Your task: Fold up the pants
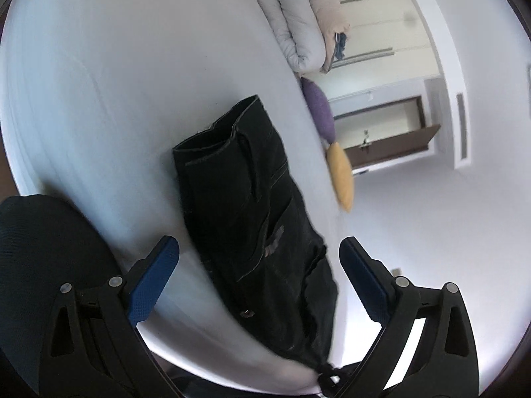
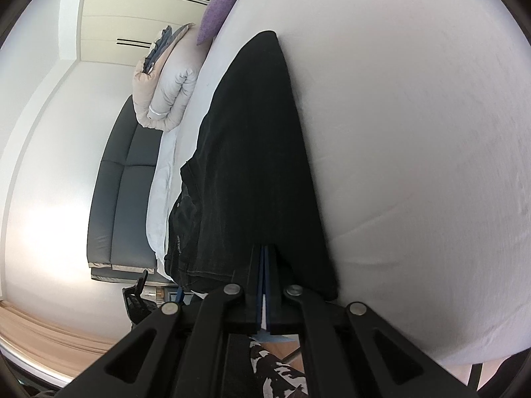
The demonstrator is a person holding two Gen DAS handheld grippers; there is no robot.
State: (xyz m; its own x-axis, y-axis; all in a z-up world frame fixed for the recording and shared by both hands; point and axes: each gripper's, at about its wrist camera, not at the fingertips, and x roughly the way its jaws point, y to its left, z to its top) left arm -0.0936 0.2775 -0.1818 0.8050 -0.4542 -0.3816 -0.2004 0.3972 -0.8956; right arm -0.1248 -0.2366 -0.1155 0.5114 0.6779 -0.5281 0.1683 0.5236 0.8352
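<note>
Black pants (image 1: pixel 245 205) lie lengthwise on the white bed (image 1: pixel 116 83), folded narrow, with the waistband and a pocket facing up. My left gripper (image 1: pixel 259 245) hovers over them with its blue pads (image 1: pixel 156 278) wide apart and not touching the cloth. In the right wrist view the pants (image 2: pixel 252 152) stretch away from my right gripper (image 2: pixel 264 255), which is shut on their near edge. That pinched end also shows at the bottom of the left wrist view, where the cloth narrows to a point.
A rolled beige duvet (image 1: pixel 298 23) lies at the bed's far end, with a purple cushion (image 1: pixel 320 109) and a yellow cushion (image 1: pixel 341 175) along the edge. A dark mesh chair back (image 1: pixel 39 258) is at lower left. A grey padded headboard (image 2: pixel 122 199) borders the bed.
</note>
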